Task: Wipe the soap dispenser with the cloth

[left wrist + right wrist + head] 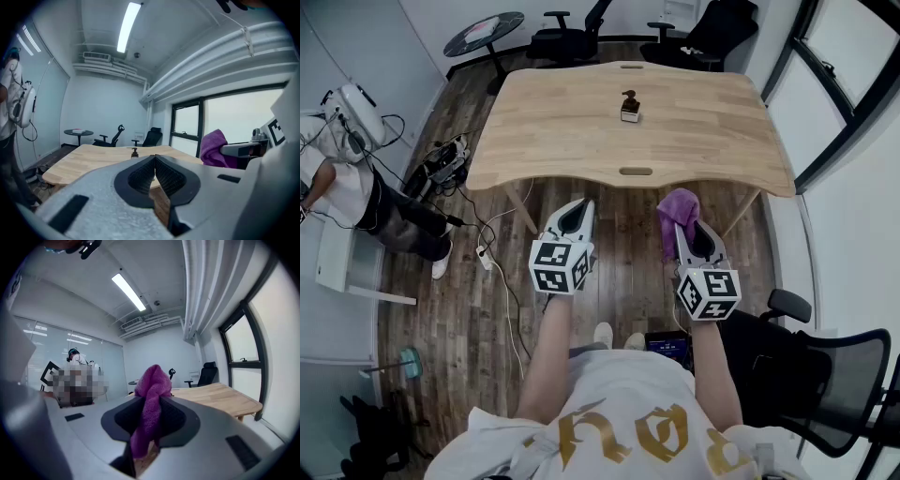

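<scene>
Head view, dispenser: The soap dispenser (629, 106) stands upright and alone on the far half of the pale wooden table (562, 141), close to its middle line. It has a dark pump head on a short, light-coloured body.
Head view, grippers: The left gripper (584, 204) and the right gripper (685, 228) are held side by side short of the table's near edge, over the plank floor (459, 309), well apart from the dispenser.
Head view, cloth: A purple cloth (677, 211) bunches at the right gripper's tip.
Head view, room: Office chairs (572, 37) stand beyond the table, and a person (356, 192) is at the left wall.
Left gripper view, jaws: The ribbed pads are pressed together with nothing between them.
Left gripper view, dispenser: It shows small and dark-topped across the tabletop, just above the jaw tips, with the cloth at the right.
Right gripper view, jaws: The jaws are clamped on the cloth. A fleecy fold rises above the pads and a tail hangs below them.
Right gripper view, table: The table runs off to the right towards the window (243, 366).
</scene>
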